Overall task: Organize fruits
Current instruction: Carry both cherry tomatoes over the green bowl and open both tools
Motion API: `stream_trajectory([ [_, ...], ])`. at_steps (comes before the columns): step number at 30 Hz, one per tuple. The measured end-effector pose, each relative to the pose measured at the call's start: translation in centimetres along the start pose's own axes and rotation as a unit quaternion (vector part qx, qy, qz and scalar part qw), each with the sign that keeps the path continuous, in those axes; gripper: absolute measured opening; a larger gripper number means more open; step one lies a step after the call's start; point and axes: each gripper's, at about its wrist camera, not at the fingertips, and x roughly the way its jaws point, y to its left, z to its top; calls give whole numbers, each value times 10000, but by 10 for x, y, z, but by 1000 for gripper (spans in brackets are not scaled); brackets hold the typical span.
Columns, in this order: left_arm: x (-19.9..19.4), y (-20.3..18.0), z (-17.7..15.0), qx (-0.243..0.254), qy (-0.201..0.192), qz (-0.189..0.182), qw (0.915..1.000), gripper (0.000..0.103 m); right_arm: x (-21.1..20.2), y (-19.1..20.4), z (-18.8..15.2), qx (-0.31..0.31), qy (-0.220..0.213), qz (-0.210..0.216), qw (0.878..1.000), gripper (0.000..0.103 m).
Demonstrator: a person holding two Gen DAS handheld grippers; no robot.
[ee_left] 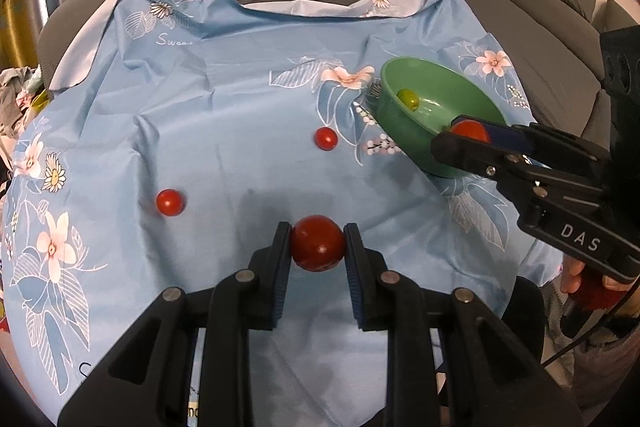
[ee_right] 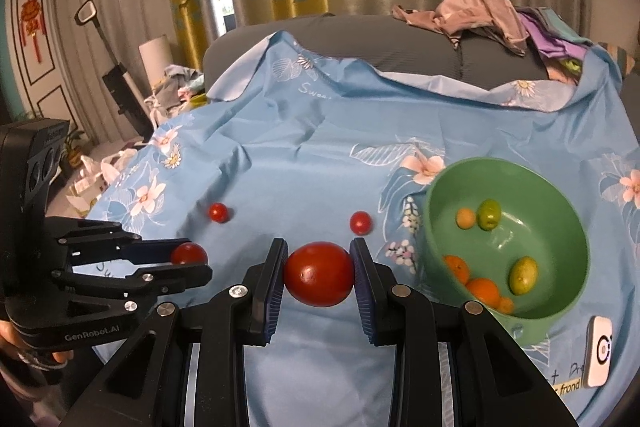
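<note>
My left gripper (ee_left: 318, 245) is shut on a red tomato (ee_left: 318, 243) above the blue flowered cloth (ee_left: 224, 99). It also shows in the right wrist view (ee_right: 188, 259), at the left. My right gripper (ee_right: 319, 274) is shut on a larger red tomato (ee_right: 319, 274), left of the green bowl (ee_right: 568, 211). In the left wrist view it (ee_left: 460, 135) hovers by the near rim of the bowl (ee_left: 440, 83). The bowl holds several green and orange fruits (ee_right: 484, 291). Two small red tomatoes (ee_left: 171, 202) (ee_left: 325, 138) lie loose on the cloth.
A white device (ee_right: 599, 351) lies on the cloth just in front of the bowl. Piled clothes (ee_right: 480, 15) sit on the grey sofa behind the cloth. Curtains hang further back.
</note>
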Motion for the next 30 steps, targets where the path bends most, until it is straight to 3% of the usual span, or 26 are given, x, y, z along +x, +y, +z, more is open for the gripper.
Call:
stream_trajectory([
  [13,13,-35,19,338,53,-121,9993,25,-15,-42,-5,405,-201,-163,9988,34],
  [30,57,-100,84,958,-20,-596,9936,26,-29,-111,-11,1014,-408,-707,9915,34],
])
